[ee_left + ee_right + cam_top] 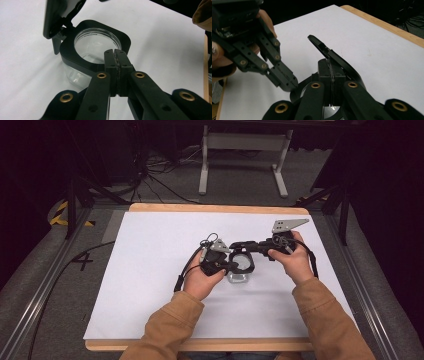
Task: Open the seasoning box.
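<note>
Left gripper [116,58], held in the person's left hand [202,280], has its two jaws pressed together on the near edge of the black collar [75,53] that rings the mouth of a clear container [96,46]; in the left gripper view the jaw tips meet over that rim with no gap between them; the container stands upright on the white sheet [150,270], about midway between the table's left and right edges and a little nearer its far edge than its near one; its hinged black lid [56,17] is swung up and open at the far-left side of the collar; right gripper [331,71], in the right hand [292,260], comes in from the right, jaws clamped together on the raised lid [329,56], which tilts up and away between them; in the right gripper view the left gripper [287,83] reaches down to the collar just beside it; a wooden table edge [210,208] borders the sheet at the far side; tan sleeves [165,330] cover both forearms.
</note>
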Demonstrator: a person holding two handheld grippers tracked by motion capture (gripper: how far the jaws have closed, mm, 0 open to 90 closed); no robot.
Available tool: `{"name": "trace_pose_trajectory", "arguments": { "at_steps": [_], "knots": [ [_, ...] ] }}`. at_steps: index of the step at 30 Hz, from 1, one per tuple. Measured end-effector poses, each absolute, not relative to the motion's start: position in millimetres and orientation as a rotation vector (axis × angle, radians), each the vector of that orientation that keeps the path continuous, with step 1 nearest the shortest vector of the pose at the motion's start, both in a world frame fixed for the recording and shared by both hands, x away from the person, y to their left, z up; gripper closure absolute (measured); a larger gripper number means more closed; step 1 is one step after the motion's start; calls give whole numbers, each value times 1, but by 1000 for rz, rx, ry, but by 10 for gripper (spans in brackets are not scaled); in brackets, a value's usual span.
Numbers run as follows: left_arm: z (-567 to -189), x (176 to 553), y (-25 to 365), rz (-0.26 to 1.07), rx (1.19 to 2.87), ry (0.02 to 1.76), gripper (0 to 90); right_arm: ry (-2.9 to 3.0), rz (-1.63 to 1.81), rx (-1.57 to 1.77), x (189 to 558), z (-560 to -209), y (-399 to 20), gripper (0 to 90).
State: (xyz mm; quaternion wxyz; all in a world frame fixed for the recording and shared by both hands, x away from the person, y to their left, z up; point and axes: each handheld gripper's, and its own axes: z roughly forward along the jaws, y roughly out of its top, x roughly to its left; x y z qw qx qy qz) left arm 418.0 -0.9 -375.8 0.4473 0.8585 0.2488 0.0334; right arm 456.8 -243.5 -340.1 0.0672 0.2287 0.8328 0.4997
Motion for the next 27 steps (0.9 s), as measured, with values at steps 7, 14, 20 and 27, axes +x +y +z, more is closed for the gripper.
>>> {"name": "trace_pose_trajectory", "arguments": {
  "at_steps": [7, 14, 20, 27],
  "knots": [
    [-376, 419, -3, 79, 2126, 620, 898, 2474, 1520, 731, 465, -337, -244, 900],
    [-376, 417, -5, 94, 2128, 621, 899, 2436, 1519, 783, 477, -334, -244, 900],
    [-376, 417, -5, 98, 2134, 616, 900, 2407, 1495, 833, 484, -336, -239, 900],
    [-375, 417, -3, 95, 2136, 619, 900, 2393, 1476, 858, 486, -336, -236, 900]
  ]
}}
